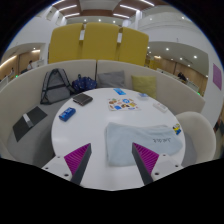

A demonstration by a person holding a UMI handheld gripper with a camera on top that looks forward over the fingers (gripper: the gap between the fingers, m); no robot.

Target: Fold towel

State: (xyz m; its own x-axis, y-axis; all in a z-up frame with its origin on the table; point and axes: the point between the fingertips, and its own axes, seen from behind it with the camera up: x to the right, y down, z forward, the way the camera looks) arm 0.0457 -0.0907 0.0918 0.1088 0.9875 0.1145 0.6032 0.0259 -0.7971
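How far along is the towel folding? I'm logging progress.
Little looks done: the towel lies on the white table, rumpled. Nothing is in hand: the hand-held gripper is open, fingers short of it. Grasping and folding remain.

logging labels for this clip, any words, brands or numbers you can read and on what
None can be read.
The towel ahead of the open gripper has a small coloured tag, too small to read.
The cards and the blue box on the table show only blurred marks.

Towel (143, 135) on table (95, 125), ahead of claw (110, 160).
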